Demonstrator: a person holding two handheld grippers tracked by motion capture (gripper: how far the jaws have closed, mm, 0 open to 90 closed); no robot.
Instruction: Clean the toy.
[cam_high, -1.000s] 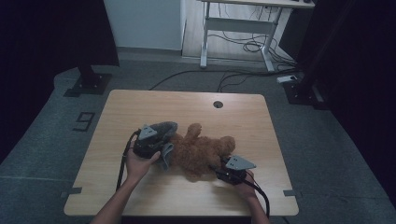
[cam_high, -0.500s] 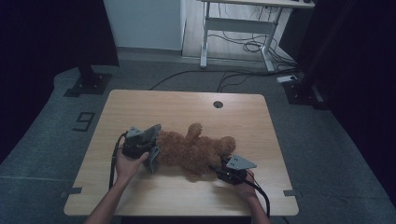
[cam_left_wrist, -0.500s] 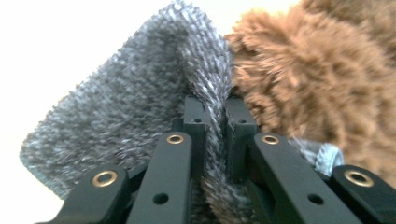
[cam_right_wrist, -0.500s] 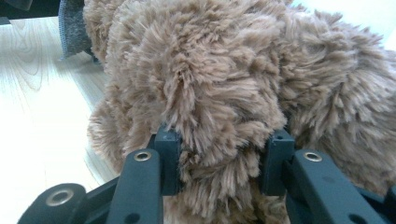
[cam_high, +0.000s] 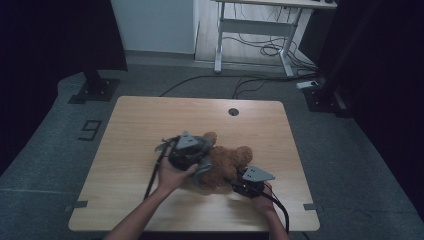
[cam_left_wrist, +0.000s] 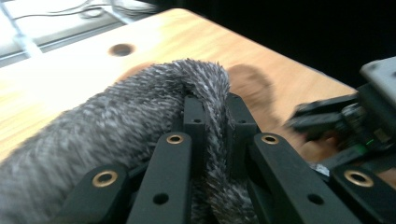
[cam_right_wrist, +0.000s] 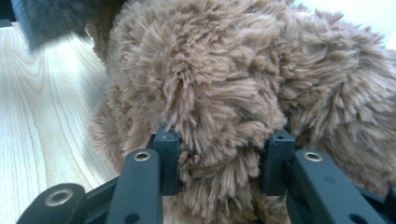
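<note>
- Left hand-held gripper (cam_left_wrist: 211, 123) pinches a grey cloth (cam_left_wrist: 107, 130), which hides most of the bear (cam_high: 227, 162).
- Right hand-held gripper (cam_right_wrist: 219, 161) clamps the bear's fur; bench (cam_high: 150, 120) beneath.

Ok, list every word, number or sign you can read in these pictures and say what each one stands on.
"9": a dark figure on the grey floor, left of the wooden table, in the high view.
Nothing readable on the brown teddy bear, the grey furry cloth, the left gripper or the right gripper.
</note>
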